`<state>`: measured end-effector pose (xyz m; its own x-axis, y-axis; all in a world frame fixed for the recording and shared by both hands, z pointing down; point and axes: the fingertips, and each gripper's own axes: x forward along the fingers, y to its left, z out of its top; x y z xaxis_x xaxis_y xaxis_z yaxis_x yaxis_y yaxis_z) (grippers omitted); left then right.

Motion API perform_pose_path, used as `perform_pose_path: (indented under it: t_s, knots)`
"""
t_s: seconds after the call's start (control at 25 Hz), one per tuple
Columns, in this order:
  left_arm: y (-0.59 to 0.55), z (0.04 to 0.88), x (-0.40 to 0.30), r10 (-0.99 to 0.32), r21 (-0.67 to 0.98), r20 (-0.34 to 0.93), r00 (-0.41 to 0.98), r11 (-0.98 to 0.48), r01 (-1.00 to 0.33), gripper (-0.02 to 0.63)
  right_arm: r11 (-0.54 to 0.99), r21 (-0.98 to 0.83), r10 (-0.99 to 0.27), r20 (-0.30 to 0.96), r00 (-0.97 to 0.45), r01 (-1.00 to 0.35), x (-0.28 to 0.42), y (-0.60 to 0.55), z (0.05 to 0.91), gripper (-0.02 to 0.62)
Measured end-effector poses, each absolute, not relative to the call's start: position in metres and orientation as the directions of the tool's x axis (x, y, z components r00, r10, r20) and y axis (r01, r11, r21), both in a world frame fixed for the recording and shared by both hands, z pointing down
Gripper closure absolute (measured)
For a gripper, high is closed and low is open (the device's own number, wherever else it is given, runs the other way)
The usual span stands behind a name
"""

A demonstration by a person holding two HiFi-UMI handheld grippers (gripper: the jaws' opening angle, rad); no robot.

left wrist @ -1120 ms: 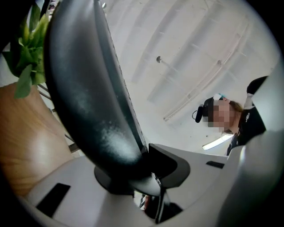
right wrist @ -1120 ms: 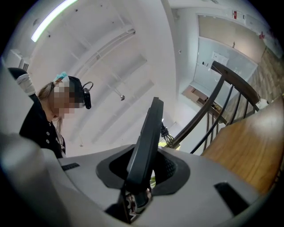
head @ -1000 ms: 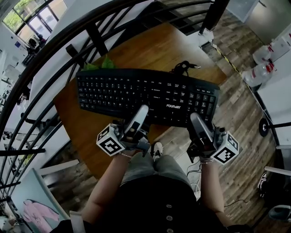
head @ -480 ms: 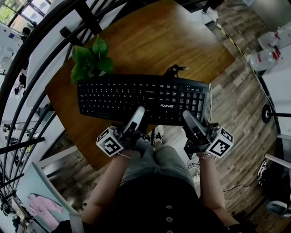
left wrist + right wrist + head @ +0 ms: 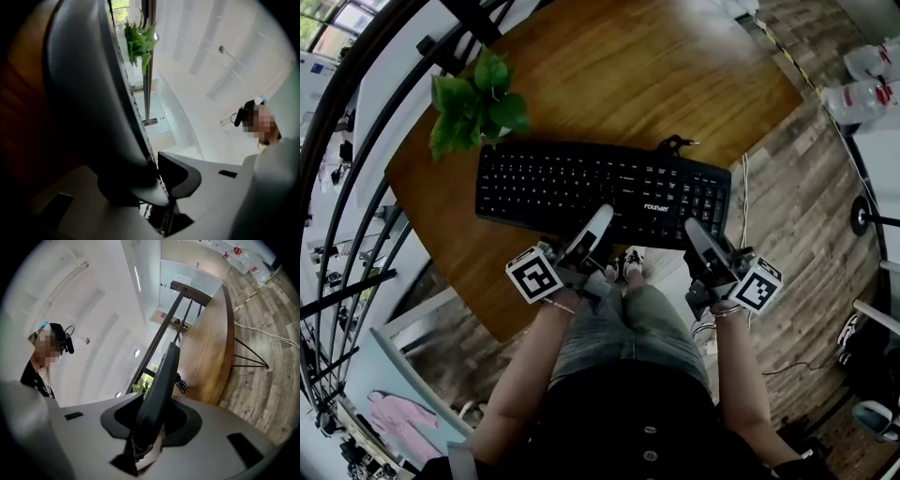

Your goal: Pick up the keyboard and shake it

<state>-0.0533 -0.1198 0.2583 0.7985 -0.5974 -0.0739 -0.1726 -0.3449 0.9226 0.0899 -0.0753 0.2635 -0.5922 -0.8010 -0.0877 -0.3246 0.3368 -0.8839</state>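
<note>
A black keyboard [image 5: 600, 187] lies level over the round wooden table [image 5: 628, 56], its near edge past the table's rim. My left gripper [image 5: 598, 225] grips that near edge left of centre, my right gripper [image 5: 698, 234] below the number pad. In the left gripper view the keyboard [image 5: 89, 93] fills the left side, edge-on between the left gripper's [image 5: 157, 185] pads. In the right gripper view the keyboard [image 5: 159, 380] stands as a thin dark blade between the right gripper's [image 5: 152, 420] pads. Both sets of jaws are opening slightly, still touching the keyboard. Whether it rests on the table I cannot tell.
A green potted plant [image 5: 473, 103] stands at the table's far left, close to the keyboard's corner. The keyboard's coiled cable [image 5: 675, 145] lies behind it. A black railing [image 5: 356, 187] curves along the left. Water bottles [image 5: 867, 84] sit on the wood floor at right.
The keyboard, held by both grippers, has dropped from closer to the head camera down towards the table. The plant it covered a second ago now shows in full.
</note>
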Motion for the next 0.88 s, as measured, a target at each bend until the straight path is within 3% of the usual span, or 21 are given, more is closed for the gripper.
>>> perform_pose_path:
  t_s: [0.44,0.88]
  knots:
    - [-0.12,0.281,-0.047,-0.585,0.971,0.032,0.811,-0.175,-0.164,0.489,0.24,-0.918,-0.816,-0.013,-0.578,-0.317,0.093,-0.076,0.278,0.469]
    - [-0.102,0.288,-0.042,-0.498,0.976,0.066,0.865,-0.148,-0.16,0.469,0.238,-0.91,-0.813,0.005,-0.582,-0.34,0.093,-0.079,0.274,0.485]
